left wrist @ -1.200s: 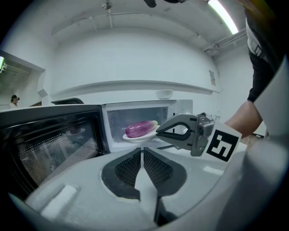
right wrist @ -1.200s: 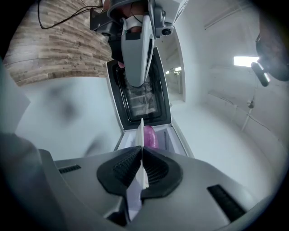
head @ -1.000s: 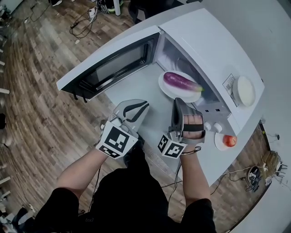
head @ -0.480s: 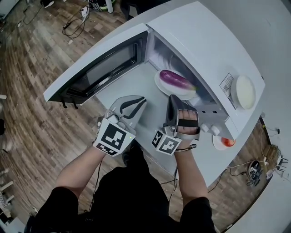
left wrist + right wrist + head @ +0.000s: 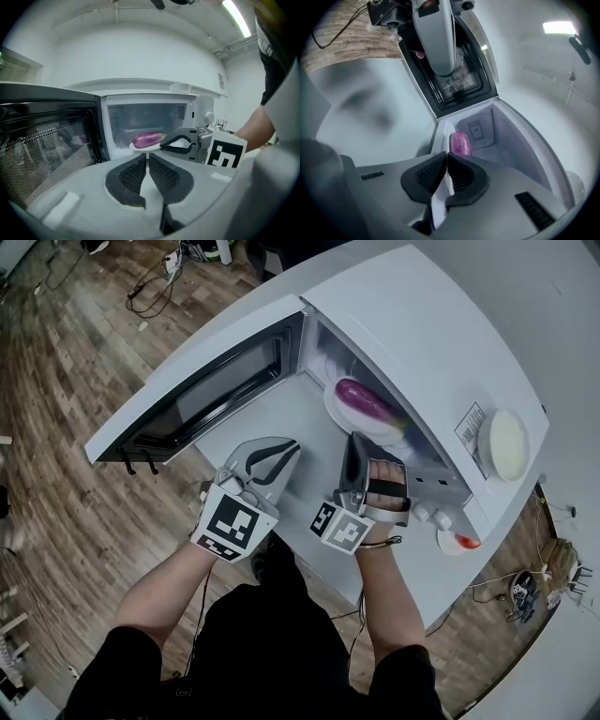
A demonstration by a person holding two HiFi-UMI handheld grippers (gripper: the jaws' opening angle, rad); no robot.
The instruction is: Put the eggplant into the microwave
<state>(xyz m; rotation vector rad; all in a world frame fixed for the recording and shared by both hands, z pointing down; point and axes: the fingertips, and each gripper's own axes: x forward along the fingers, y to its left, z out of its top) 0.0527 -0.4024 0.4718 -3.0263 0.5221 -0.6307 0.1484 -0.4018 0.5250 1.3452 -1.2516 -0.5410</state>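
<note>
Plainly, the right tongs (image 5: 354, 439) were the ones at work: I read them as pinched shut on the near rim of the white plate (image 5: 340, 416), a pale sliver of that rim showing between the pads in the right gripper view. The left tongs (image 5: 289, 448) were closed too, but on nothing, idle over the tabletop (image 5: 253, 427) just left of their partner. The eggplant (image 5: 367, 403) lay on the plate at the mouth of the microwave (image 5: 422, 343), straight ahead of the right tongs and ahead and to the right of the left ones, so the right hand was clearly nearer. Its long axis ran slantwise across the opening, with the green stem end toward the control-panel side. The door (image 5: 206, 381) stood swung wide to the left, out of the way. I judged the plate only partly inside, so the coming push had to go straight in along the line of the right tongs. The left gripper view showed me the eggplant broadside, with the right tongs touching the plate's rim. The right gripper view showed it foreshortened, with open cavity behind it. The head view could not show that, since the microwave's roof hid the depth.
</note>
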